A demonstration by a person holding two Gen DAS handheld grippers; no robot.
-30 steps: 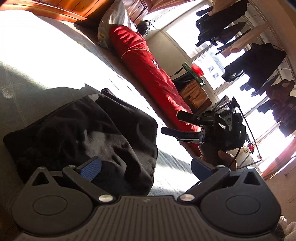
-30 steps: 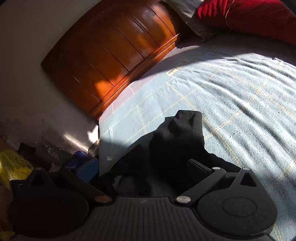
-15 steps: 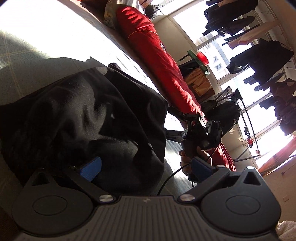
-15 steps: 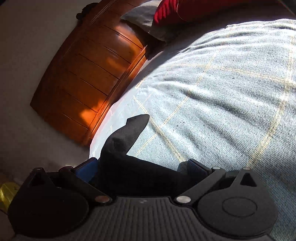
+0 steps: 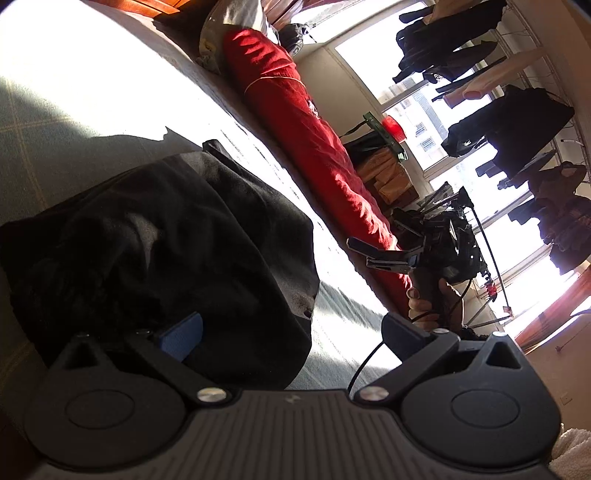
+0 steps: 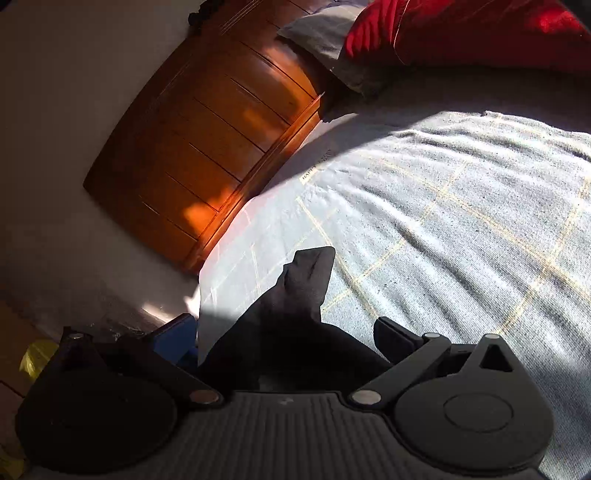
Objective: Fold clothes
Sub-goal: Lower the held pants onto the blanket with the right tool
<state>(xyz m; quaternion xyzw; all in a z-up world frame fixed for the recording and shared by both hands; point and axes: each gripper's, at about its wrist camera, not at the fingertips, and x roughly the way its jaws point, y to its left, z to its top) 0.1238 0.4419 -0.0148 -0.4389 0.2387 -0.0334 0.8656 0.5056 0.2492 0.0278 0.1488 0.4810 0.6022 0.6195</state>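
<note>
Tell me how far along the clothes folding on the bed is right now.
Partly done, it seems: the black garment lies bunched into a compact heap on the bed cover. Nothing is in hand: the left gripper and the right gripper are both open. Left: flattening it into a tidy fold.

A garment (image 5: 159,254) lies heaped on the bed (image 6: 461,229) at lower left of the left wrist view, with a long bolster (image 5: 306,140) behind it running toward the window (image 5: 417,99) at upper right. The headboard (image 6: 207,147) stands at upper left of the right wrist view, a pillow (image 6: 325,33) beside it.
</note>
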